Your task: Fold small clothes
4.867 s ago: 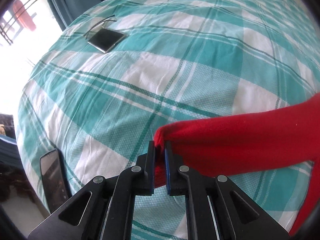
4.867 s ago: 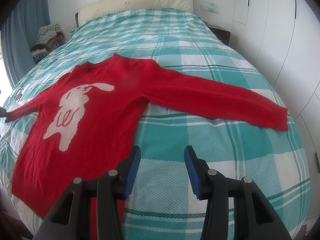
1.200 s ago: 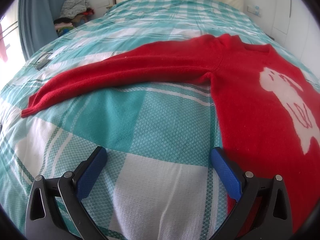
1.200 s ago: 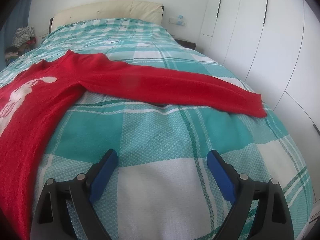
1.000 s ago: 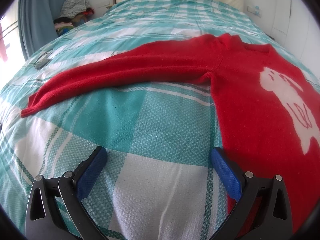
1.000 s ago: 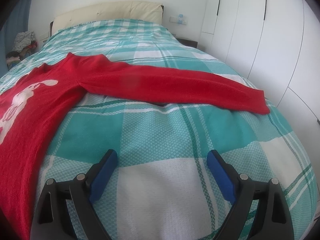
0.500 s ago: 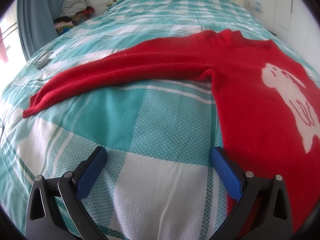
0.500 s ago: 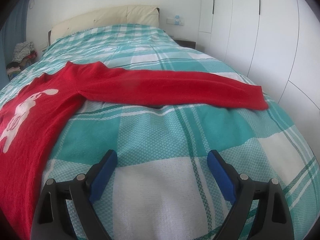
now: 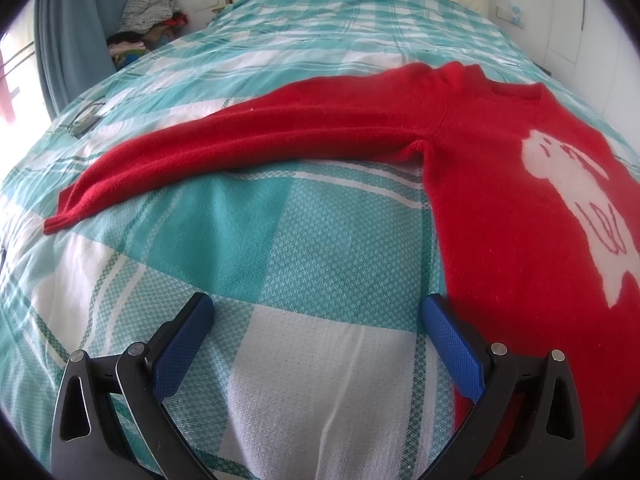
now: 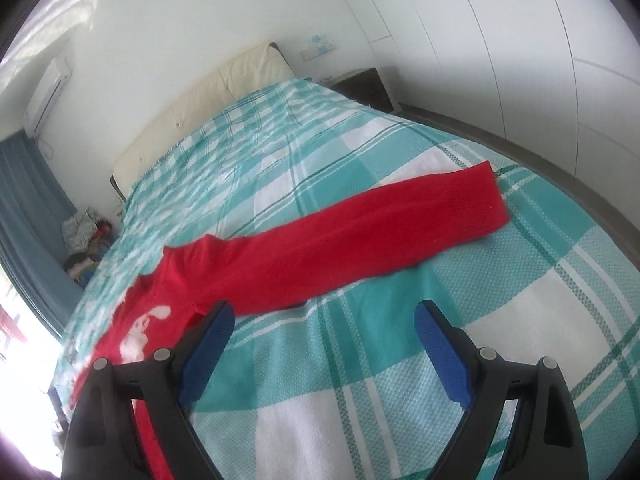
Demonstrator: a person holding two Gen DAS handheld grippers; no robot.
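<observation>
Now both the left hand-held gripper (image 9: 316, 320) and right hand-held gripper (image 10: 322, 328) hover wide, empty, above the red sweater (image 9: 500, 200).

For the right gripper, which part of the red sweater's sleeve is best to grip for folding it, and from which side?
Probably the cuff of the sleeve. It lies flat and straight on the bedspread, free end pointing away from the sweater body. Bring the open right gripper in from beyond the cuff's end, low, one of its fingers sliding under the edge.
</observation>
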